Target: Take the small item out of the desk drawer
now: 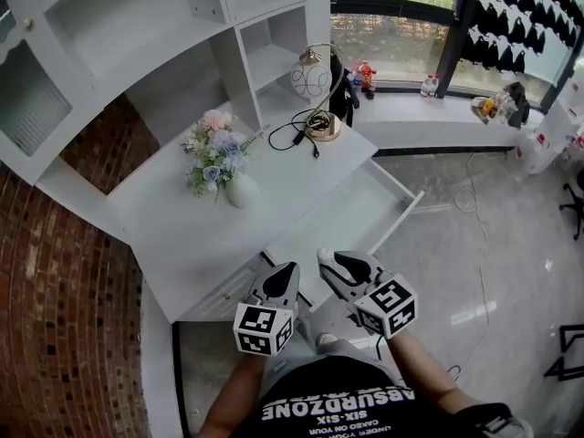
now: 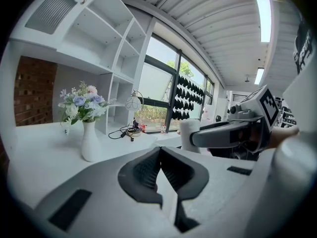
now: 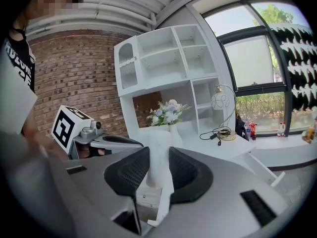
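Note:
In the right gripper view a small white roll-like item (image 3: 159,155) stands upright between the pads, and my right gripper (image 3: 158,162) is shut on it. From the left gripper view the same white item (image 2: 189,133) sticks out at the tip of the right gripper (image 2: 198,135). Both grippers hang close to the person's body, in front of the white desk (image 1: 201,235). The right gripper (image 1: 327,257) is just off the near corner of the open desk drawer (image 1: 402,215). Beside it, my left gripper (image 1: 286,272) is shut with nothing between its jaws (image 2: 159,151).
On the desk stand a white vase of flowers (image 1: 221,162), a round glass lamp (image 1: 314,82) and a black cable (image 1: 299,128). White shelves (image 1: 137,35) rise behind the desk, against a brick wall (image 1: 64,272). Grey tiled floor (image 1: 493,245) lies to the right.

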